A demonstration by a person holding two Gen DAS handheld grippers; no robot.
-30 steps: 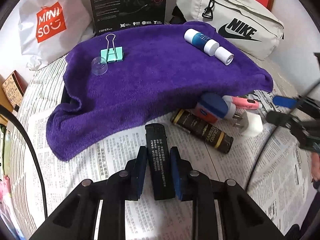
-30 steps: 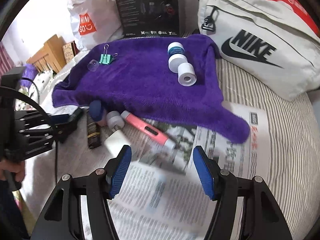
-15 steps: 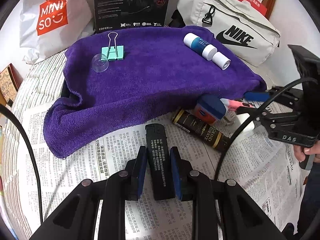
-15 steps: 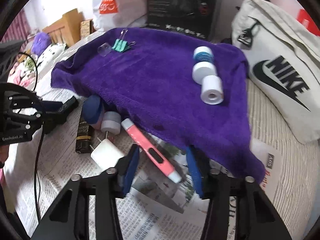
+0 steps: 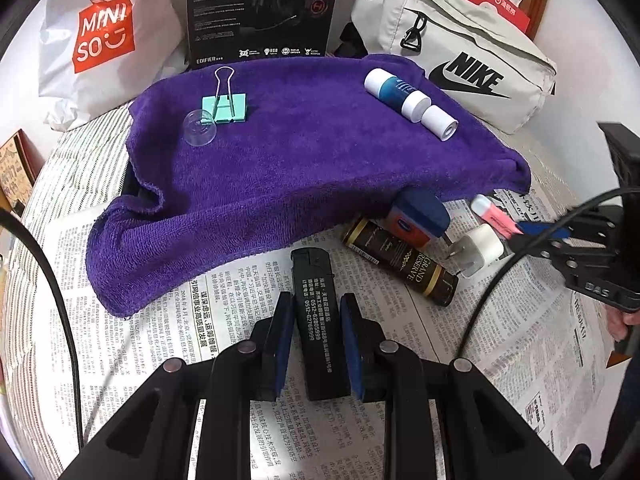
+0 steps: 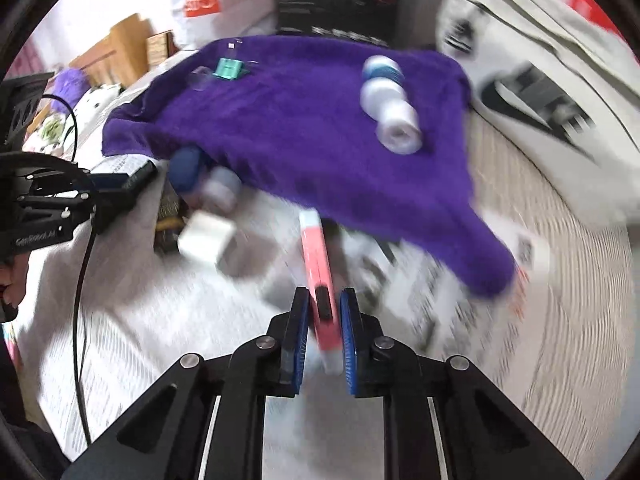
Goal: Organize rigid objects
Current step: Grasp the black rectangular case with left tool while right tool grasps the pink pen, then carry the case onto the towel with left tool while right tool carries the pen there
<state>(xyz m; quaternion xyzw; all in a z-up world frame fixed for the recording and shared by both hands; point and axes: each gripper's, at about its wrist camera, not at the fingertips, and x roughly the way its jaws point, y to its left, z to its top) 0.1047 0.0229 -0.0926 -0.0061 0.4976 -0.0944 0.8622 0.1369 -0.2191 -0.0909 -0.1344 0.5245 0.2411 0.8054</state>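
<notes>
My left gripper [image 5: 316, 304] is shut on a black lighter [image 5: 316, 320] just above the newspaper, in front of the purple towel [image 5: 304, 168]. My right gripper [image 6: 325, 304] is shut on a pink pen-like tool [image 6: 318, 272]; it also shows at the right of the left wrist view [image 5: 536, 236], holding the pink tool [image 5: 490, 212]. On the towel lie a teal binder clip [image 5: 224, 106], a clear cap [image 5: 199, 128] and a blue-and-white tube [image 5: 410, 98]. By the towel's edge lie a dark "Grand Reserve" tube [image 5: 400, 266], a blue-capped tub [image 5: 418, 216] and a white charger plug [image 5: 478, 248]. The right wrist view is motion-blurred.
Newspaper [image 5: 180, 332] covers a striped bed. At the back stand a Miniso bag [image 5: 100, 36], a black Edifier box [image 5: 264, 8] and a grey Nike bag [image 5: 460, 52]. A black cable [image 5: 44, 264] runs down the left.
My right gripper closed from wide open onto the pink tool and has turned it in line with the fingers. My left gripper stays shut on the lighter, almost still.
</notes>
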